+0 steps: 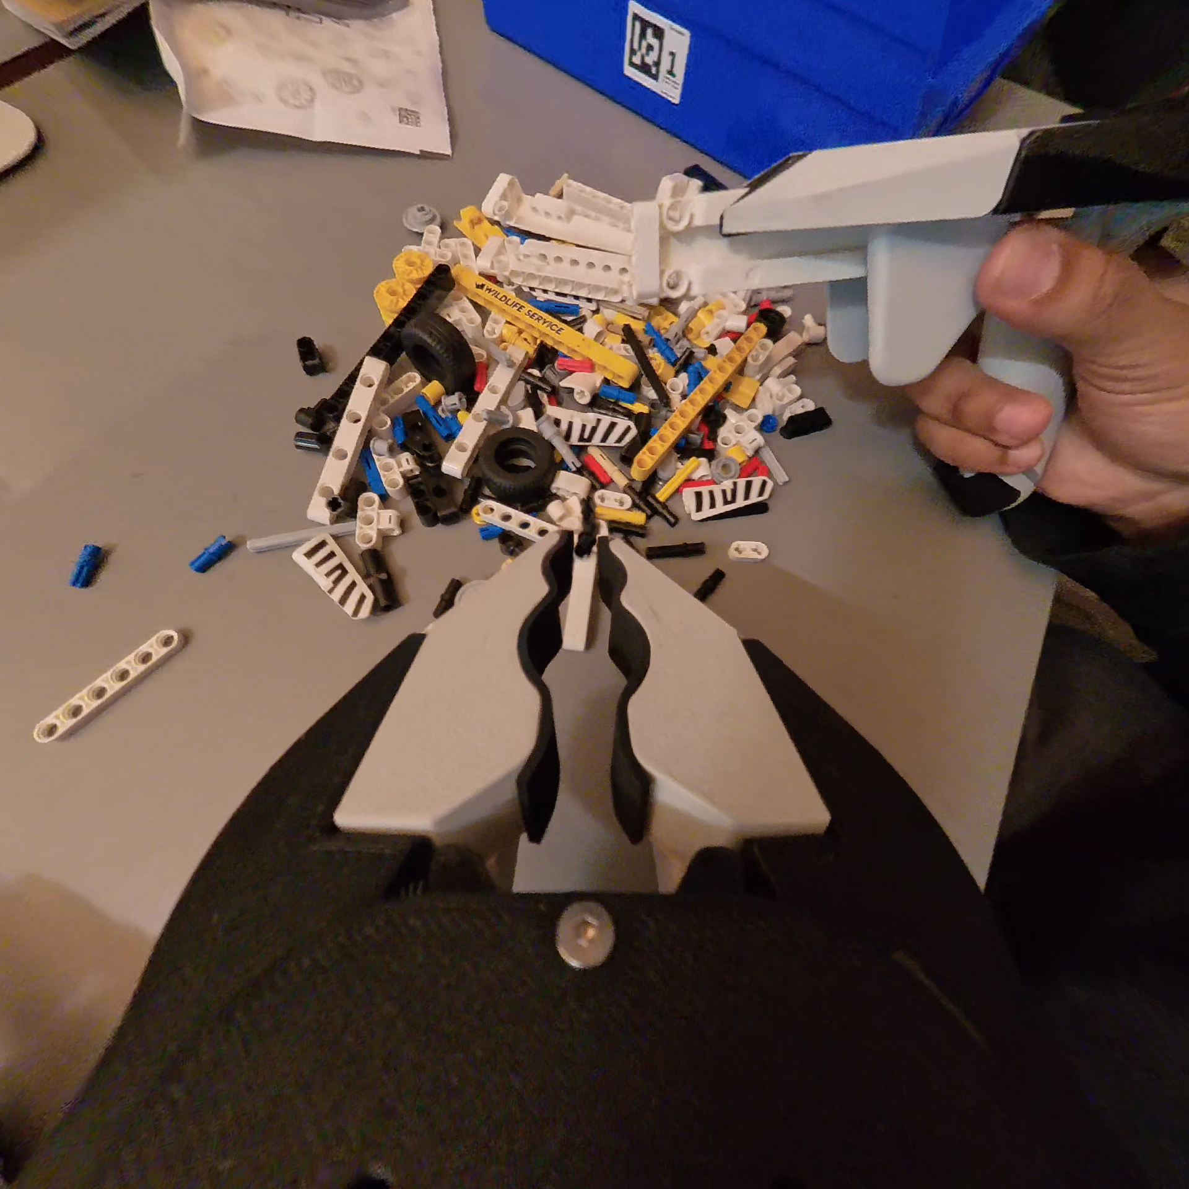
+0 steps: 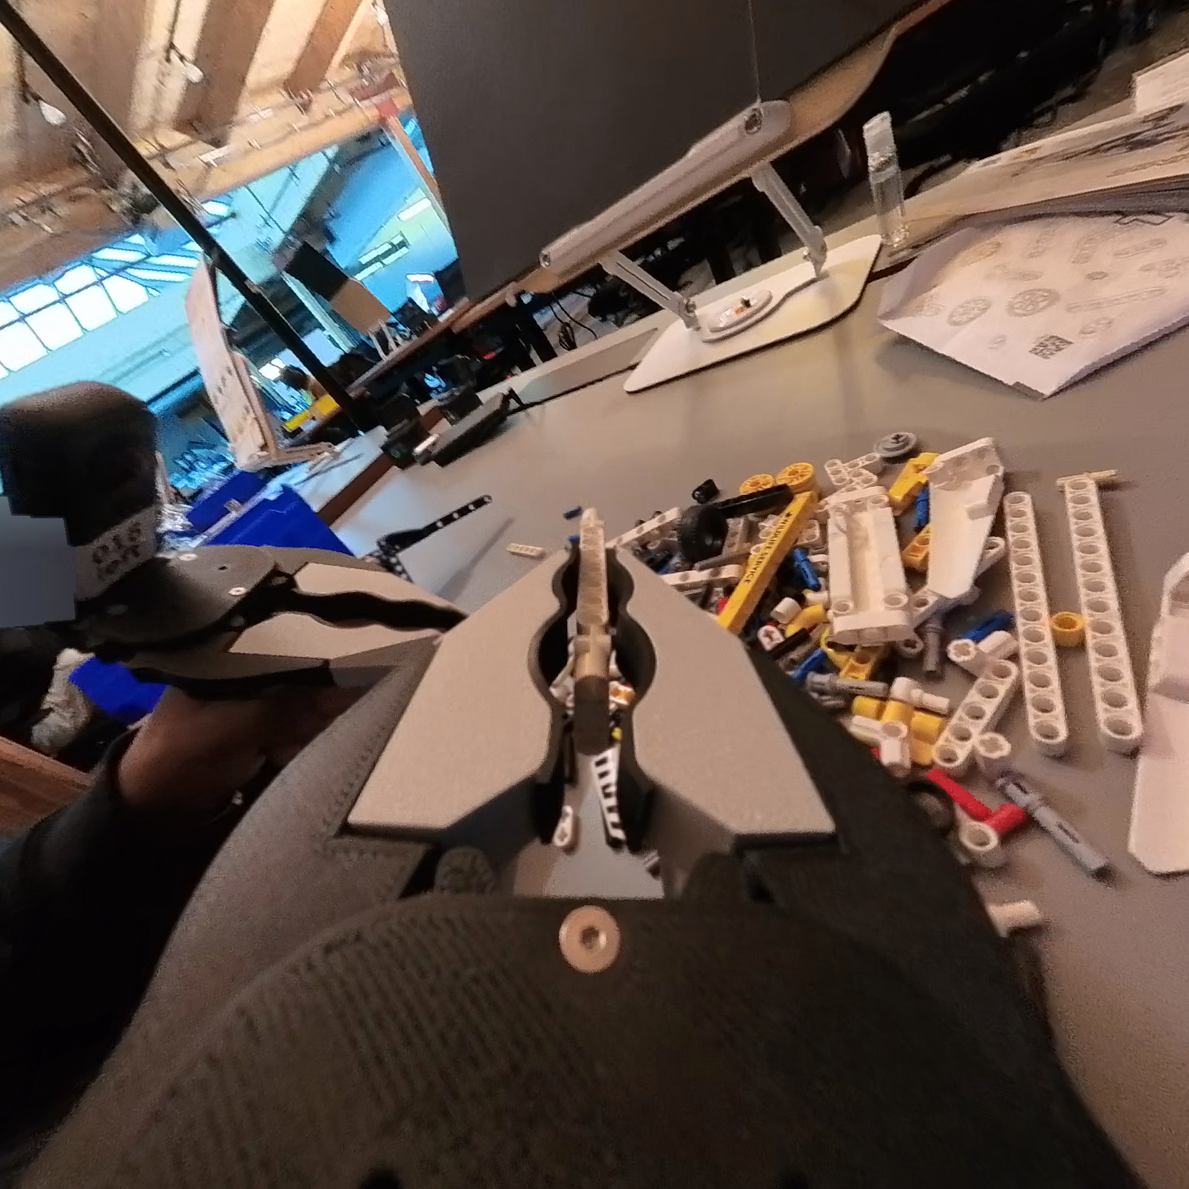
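Risk of slip: left gripper [image 1: 582, 547] nipped near-shut on thin white beam [image 1: 579, 605] edge-on, above brick pile [image 1: 566, 392]. Right gripper [image 2: 595, 553] likewise clamped on white holed beam [image 2: 593, 579], only narrow edges pinched; could twist out, drop into pile.

left wrist: high above the table [image 1: 193, 386], looks steeply down, brick pile [image 1: 553, 386] close at 12 o'clock | right wrist: low, near-level across the table, pile at 2 o'clock | shared: pile, table, paper sheet [image 1: 309, 71]
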`<state>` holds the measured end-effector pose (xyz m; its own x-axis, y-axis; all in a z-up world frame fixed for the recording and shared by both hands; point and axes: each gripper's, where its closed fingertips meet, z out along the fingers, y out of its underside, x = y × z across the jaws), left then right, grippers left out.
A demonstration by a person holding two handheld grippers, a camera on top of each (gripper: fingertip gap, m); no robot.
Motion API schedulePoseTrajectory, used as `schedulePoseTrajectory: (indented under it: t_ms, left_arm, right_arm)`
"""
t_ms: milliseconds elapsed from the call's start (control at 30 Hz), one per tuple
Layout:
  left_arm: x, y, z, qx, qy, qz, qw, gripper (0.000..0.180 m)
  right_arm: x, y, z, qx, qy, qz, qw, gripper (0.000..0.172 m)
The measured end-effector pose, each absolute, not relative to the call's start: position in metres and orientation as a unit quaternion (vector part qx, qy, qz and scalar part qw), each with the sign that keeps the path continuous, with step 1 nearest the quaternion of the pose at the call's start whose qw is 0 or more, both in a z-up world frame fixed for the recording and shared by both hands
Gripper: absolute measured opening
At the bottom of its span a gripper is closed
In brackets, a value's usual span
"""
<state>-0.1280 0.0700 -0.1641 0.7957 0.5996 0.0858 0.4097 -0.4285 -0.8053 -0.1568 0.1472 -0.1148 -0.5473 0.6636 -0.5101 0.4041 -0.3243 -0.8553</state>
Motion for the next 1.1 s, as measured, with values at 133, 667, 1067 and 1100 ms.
schedulePoseTrajectory:
  t_ms: [133, 667, 1067, 1100]
  left_arm:
    - [-0.135, 0.063, -0.164, -0.831, -0.315, 0.106, 0.446, 0.015]
    - [-0.094, 0.037, -0.168, -0.819, -0.315, 0.052, 0.477, 0.017]
    - [-0.062, 0.066, -0.202, -0.877, -0.250, 0.016, 0.409, 0.027]
    - [-0.062, 0.066, -0.203, -0.880, -0.248, 0.019, 0.405, 0.025]
  right_arm:
    - [-0.174, 0.152, -0.117, -0.482, -0.592, 0.635, 0.120, 0.005]
    - [-0.219, 0.191, -0.131, -0.518, -0.636, 0.504, 0.271, 0.042]
    - [-0.080, 0.075, -0.170, -0.219, -0.836, 0.482, 0.143, 0.018]
    - [-0.077, 0.073, -0.173, -0.219, -0.841, 0.478, 0.129, 0.017]
